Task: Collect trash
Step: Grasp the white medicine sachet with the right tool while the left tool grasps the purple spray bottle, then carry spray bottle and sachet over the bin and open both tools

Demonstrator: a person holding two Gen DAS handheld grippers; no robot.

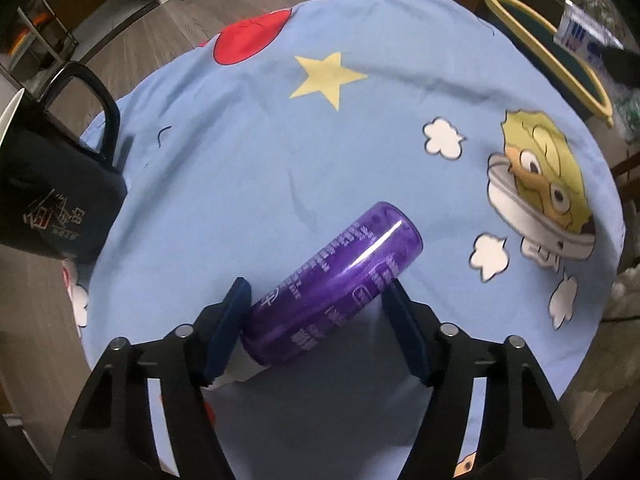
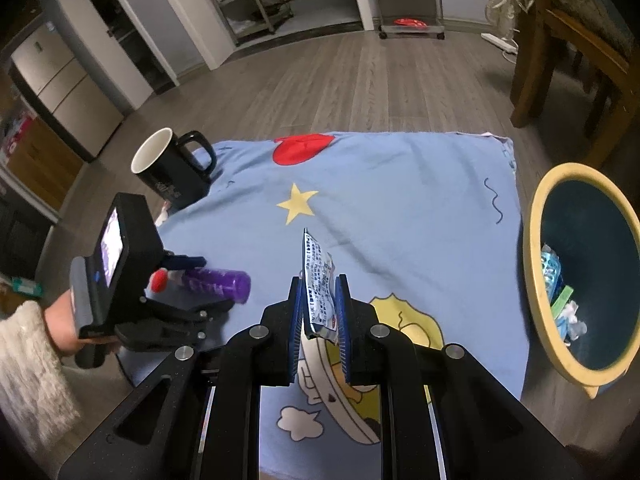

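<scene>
A purple bottle (image 1: 340, 280) lies on its side on the blue cartoon cloth (image 1: 280, 152). My left gripper (image 1: 320, 300) straddles it with its blue pads close on both sides; whether they squeeze it I cannot tell. The right wrist view shows the bottle (image 2: 218, 284) with a red cap, lying between the left gripper's fingers (image 2: 188, 280). My right gripper (image 2: 318, 304) is shut on a white and blue printed wrapper (image 2: 318, 276), held upright above the cloth (image 2: 400, 208). The yellow-rimmed trash bin (image 2: 536, 264), with several scraps inside, stands to the right.
A black mug (image 2: 170, 172) with a white inside stands at the cloth's far left corner; it also shows in the left wrist view (image 1: 52, 184). The bin (image 1: 560, 68) shows at the far right there. A wooden chair (image 2: 568, 48) stands behind the bin. Shelves line the back wall.
</scene>
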